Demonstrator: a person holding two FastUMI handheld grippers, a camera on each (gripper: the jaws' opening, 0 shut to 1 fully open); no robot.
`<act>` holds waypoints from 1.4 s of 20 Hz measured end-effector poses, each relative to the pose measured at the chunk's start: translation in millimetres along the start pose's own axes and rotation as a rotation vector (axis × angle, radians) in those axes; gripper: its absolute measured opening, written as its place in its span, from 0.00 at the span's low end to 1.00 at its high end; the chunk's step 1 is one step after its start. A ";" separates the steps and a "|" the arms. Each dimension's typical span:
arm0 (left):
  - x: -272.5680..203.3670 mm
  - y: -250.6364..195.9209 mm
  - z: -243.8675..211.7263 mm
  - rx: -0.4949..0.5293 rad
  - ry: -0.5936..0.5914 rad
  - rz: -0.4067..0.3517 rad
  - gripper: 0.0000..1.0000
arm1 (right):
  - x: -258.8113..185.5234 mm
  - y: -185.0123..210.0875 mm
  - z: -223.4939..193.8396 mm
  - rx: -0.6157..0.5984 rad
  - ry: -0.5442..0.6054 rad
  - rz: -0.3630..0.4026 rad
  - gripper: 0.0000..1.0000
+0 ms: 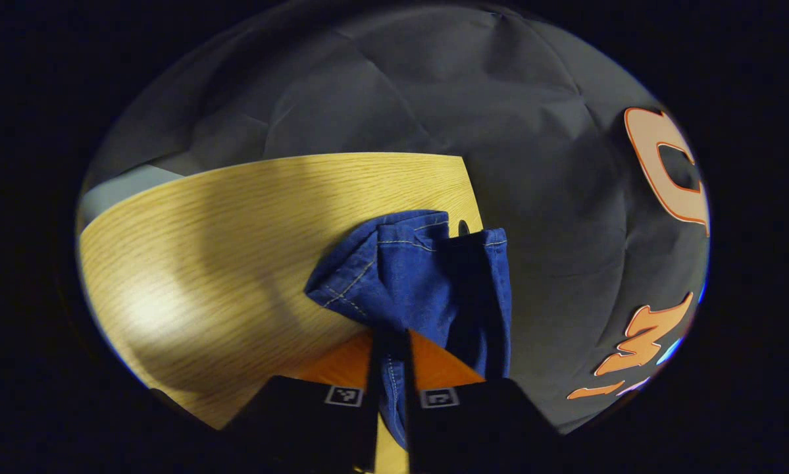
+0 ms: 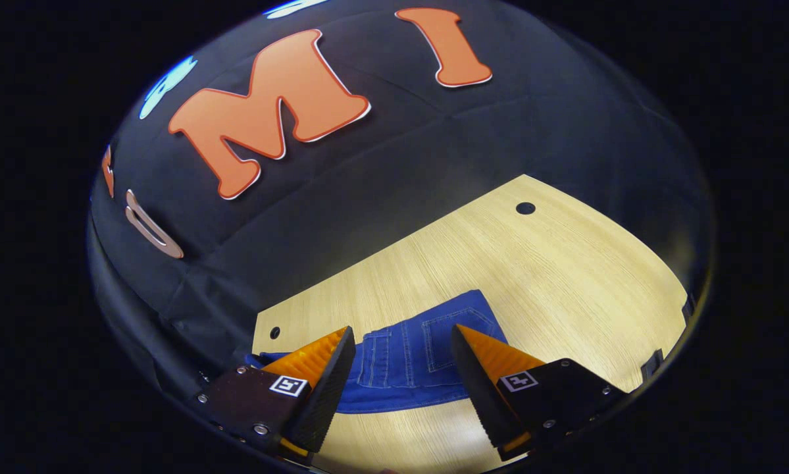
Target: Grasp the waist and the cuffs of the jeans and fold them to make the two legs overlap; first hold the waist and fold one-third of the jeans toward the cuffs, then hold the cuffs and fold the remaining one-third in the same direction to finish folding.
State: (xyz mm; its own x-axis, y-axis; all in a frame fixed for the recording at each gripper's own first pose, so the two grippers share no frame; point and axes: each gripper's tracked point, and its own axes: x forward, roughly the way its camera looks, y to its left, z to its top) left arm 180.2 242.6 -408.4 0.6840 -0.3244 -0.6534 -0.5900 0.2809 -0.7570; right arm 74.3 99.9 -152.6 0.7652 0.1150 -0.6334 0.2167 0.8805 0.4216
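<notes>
- Jeans [image 1: 410,276] are pinched between the fingers of the left gripper [image 1: 390,349] in the left gripper view: the two fingers stand almost together, with a narrow strip of blue denim pressed in the slit between them and running down past them toward the bottom of the view.
- Beyond those fingertips the denim bunches up in a lifted, crumpled fold, its pale stitched seams and a hem edge facing the camera; one flap hangs down on the right side of the bunch, in front of the dark booth wall [image 1: 368,85].
- Under and to the left of the bunch lies the light wooden table [image 1: 203,237], and a small dark hole in the tabletop shows just beside the top edge of the cloth.
- In the right gripper view the right gripper [image 2: 404,359] has its fingers spread wide apart, with nothing between them; whether the tips touch the cloth I cannot tell.
- Seen through that gap, the jeans [image 2: 414,355] lie flat on the table [image 2: 565,276], a back pocket and its stitching facing up, with the curved edge of the denim nearest the camera.
- Farther off, two small round holes sit near the far corners of the table, and the dark cloth wall [image 2: 433,145] rises behind it.
</notes>
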 end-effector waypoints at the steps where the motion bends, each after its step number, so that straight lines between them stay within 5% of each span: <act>1: 6.1 -1.5 -7.0 0.014 0.030 -0.005 0.11 | 0.4 -4.4 -1.5 0.005 0.000 -0.006 0.91; 3: 20.1 -4.8 -9.6 0.001 0.018 0.003 0.03 | 1.0 -11.7 -4.1 0.015 0.006 -0.016 0.91; 13: -30.6 -49.5 -7.8 0.111 -0.027 -0.099 0.01 | 16.6 -7.8 1.8 0.050 0.028 0.028 0.91; 16: -21.5 -2.4 -8.0 0.189 0.000 0.091 0.00 | 21.9 -5.9 -1.5 0.040 0.056 0.043 0.91; 19: -16.3 1.4 -2.6 0.066 0.002 0.061 0.02 | 23.5 -8.9 1.7 0.031 0.058 0.042 0.91; 20: -17.6 -1.0 -4.8 0.042 -0.003 0.042 0.08 | 24.6 -11.4 2.6 0.027 0.060 0.039 0.91; 23: -14.6 -17.4 -4.8 0.057 -0.015 -0.021 0.70 | 26.3 -18.5 6.1 0.033 0.064 0.028 0.91; 24: -12.7 -21.2 -4.9 0.101 -0.014 -0.007 0.77 | 27.8 -20.5 7.2 0.039 0.063 0.023 0.91; 28: 1.7 -26.0 -8.7 0.268 -0.042 0.110 0.78 | 34.6 -19.3 1.8 0.040 0.082 0.027 0.91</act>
State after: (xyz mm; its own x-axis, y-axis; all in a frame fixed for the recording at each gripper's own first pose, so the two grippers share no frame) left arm 193.0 226.9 -389.8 0.6430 -0.2427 -0.7264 -0.5308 0.5425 -0.6511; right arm 97.7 86.1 -181.5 0.7189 0.1773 -0.6721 0.2222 0.8576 0.4639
